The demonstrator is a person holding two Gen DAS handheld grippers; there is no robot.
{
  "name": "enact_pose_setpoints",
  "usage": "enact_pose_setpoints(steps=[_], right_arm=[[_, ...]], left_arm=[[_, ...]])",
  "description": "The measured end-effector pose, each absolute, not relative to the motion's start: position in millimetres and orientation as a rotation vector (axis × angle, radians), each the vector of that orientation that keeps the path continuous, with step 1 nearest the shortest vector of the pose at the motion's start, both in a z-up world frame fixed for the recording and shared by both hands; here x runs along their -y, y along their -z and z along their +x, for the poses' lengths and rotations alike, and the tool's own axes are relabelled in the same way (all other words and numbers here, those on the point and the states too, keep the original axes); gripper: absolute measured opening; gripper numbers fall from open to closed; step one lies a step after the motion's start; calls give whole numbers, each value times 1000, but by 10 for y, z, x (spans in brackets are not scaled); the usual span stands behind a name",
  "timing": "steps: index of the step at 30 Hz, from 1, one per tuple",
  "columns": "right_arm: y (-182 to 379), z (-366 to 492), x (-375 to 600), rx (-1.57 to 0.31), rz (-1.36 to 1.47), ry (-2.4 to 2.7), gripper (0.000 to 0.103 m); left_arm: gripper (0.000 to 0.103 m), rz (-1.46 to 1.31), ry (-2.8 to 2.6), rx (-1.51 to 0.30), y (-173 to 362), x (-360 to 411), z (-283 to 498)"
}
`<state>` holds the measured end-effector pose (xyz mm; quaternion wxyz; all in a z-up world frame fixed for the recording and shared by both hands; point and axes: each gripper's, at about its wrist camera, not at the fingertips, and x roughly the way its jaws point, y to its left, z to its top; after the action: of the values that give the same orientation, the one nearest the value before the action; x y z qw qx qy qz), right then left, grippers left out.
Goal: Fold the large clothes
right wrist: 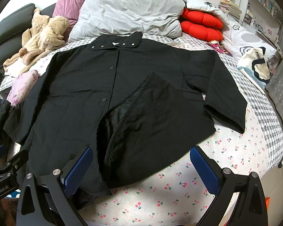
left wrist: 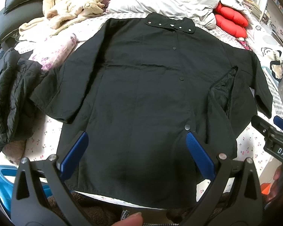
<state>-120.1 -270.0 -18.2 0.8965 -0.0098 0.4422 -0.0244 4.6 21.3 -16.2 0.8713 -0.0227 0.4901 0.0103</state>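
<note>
Black coat (left wrist: 141, 86) — flat on bed (right wrist: 179, 197), front up, collar towards grey pillow (right wrist: 126, 13). Front panel flipped open, lining showing. Left gripper (left wrist: 135, 146), right gripper (right wrist: 141, 162) — jaws wide, empty, over the coat's hem. Advice: smooth that panel shut before folding sleeves inward.

Black coat (left wrist: 141, 86): matt woven cloth, faintly quilted; shinier lining at my right claw's 12 o'clock.
Snaps (left wrist: 182, 78): smooth, dull buttons.
My finger pads (right wrist: 204, 166): blue, knurled, rubbery.
My claw arms (left wrist: 241, 184): matt black plastic, bright metal pins.
Bedsheet (right wrist: 160, 194): soft cherry-print cotton.
Red cushion (right wrist: 201, 25): fuzzy plush.
</note>
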Motion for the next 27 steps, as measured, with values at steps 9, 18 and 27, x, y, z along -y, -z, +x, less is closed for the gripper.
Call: enact_pose_setpoints(steps=[9, 18, 27], right_arm=[[184, -1201, 2697, -912, -23, 51, 103], [-97, -858, 2976, -883, -30, -41, 103], [213, 333, 3217, -1084, 58, 0, 102]], left_arm=[[103, -68, 13, -1039, 190, -245, 70], [103, -200, 80, -1022, 416, -758, 272], [103, -193, 5, -1074, 690, -1051, 649]])
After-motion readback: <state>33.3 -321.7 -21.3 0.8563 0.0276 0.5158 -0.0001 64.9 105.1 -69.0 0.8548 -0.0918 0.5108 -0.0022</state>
